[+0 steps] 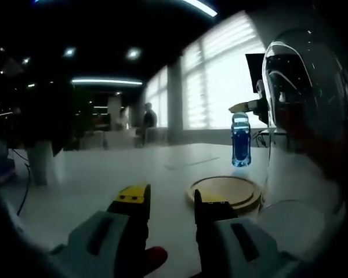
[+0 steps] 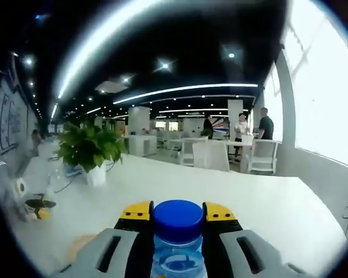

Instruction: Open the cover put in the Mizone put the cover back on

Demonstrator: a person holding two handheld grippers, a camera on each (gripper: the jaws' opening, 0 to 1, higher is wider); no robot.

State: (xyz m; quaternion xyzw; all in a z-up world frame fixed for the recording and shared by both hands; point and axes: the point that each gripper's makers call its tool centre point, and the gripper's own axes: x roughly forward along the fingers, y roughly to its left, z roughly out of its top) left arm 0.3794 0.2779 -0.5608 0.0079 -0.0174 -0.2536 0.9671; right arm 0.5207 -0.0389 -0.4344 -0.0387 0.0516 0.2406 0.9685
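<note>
Mizone bottle (image 2: 177, 243), blue cap, label unreadable

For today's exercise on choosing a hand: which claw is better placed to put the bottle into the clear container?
Right. The right claw is shut on the bottle, lifted beside the clear container. The left claw is open over the table near the wooden lid.

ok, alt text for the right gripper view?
The right gripper holds a clear bottle with a blue cap between its yellow-tipped jaws, above a long white table. A potted plant stands on the table to the left, in a dim office.
</note>
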